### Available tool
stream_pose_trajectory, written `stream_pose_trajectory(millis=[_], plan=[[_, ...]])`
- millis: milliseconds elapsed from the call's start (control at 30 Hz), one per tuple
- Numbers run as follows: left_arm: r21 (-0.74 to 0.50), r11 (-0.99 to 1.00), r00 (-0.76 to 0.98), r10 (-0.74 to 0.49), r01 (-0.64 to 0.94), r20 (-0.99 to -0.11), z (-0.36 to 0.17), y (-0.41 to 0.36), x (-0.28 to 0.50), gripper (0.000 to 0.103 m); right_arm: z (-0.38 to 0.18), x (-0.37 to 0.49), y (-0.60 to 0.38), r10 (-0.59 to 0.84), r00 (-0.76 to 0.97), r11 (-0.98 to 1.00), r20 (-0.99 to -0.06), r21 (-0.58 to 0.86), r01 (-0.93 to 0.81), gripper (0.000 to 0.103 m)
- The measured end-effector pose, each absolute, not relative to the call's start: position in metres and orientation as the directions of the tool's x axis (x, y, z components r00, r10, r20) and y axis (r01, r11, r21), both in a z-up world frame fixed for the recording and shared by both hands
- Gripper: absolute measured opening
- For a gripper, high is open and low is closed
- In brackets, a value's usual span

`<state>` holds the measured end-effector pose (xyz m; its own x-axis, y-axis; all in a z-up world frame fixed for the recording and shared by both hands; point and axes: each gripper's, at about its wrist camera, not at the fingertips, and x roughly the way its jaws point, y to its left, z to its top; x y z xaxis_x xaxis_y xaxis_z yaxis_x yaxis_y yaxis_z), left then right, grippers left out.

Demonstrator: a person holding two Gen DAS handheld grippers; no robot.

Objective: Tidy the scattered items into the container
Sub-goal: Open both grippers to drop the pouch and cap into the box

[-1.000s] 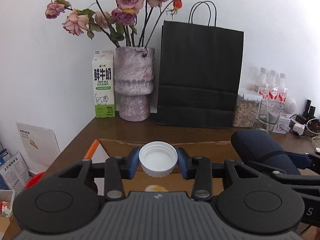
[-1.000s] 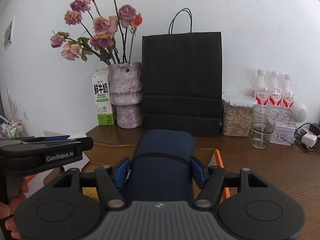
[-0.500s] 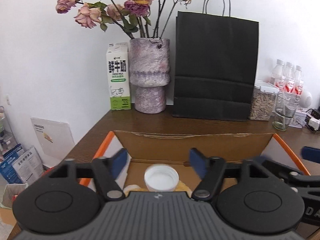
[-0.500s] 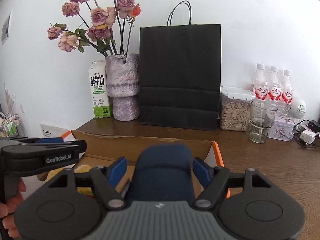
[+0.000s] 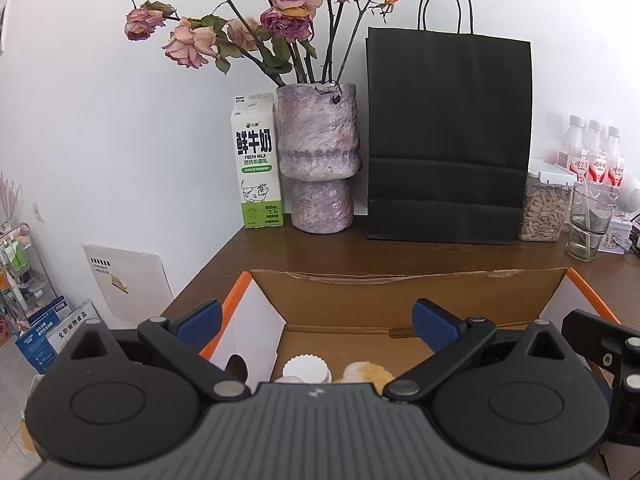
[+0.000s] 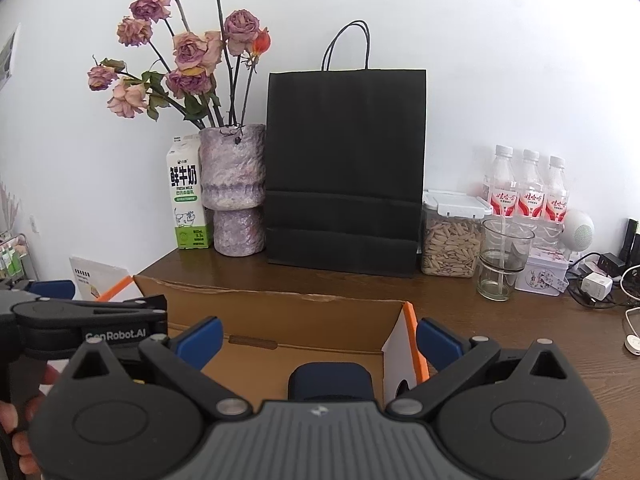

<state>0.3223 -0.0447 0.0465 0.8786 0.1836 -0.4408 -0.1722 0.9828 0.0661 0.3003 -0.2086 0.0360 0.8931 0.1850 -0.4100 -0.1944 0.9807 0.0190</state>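
My left claw (image 5: 316,322) stands wide open over the cardboard box (image 5: 400,300), nothing between its blue pads (image 5: 198,316). Below it, on the box floor, a white ribbed bottle cap (image 5: 306,367) lies just beside a pale yellow crumpled item (image 5: 368,372); whether the two touch I cannot tell. A second white object at the cap's near edge is mostly hidden by the claw body.

My right claw (image 6: 320,340) is likewise spread open and empty. Through its view, a dark blue rounded case (image 6: 331,378) rests inside the box (image 6: 280,320), near the right-hand wall with the orange-edged flap (image 6: 414,344). The case sits free of both pads (image 6: 438,340).

The box sits on the brown tabletop (image 5: 320,248). Behind it, along the wall, stand a milk carton (image 5: 258,168), a purple vase of dried roses (image 5: 318,156), a black paper bag (image 5: 448,136), a seed jar (image 6: 452,236), an empty glass (image 6: 504,258) and three bottles (image 6: 528,188).
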Motion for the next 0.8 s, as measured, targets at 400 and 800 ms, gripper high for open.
stream_pose_trajectory(millis=[400,800], plan=[[0.069,0.985,0.88,0.173,-0.159,-0.443,0.046,-0.046,0.321,0.103,0.035,0.3,-0.206,0.177,0.891,0.981,-0.418,0.005,-0.193,0.103],[0.057,0.986,0.893,0.166,-0.157,-0.419,0.055,-0.045,0.312,0.103,0.04,0.294,-0.205,0.177,0.897,0.98,-0.405,-0.008,-0.197,0.103]])
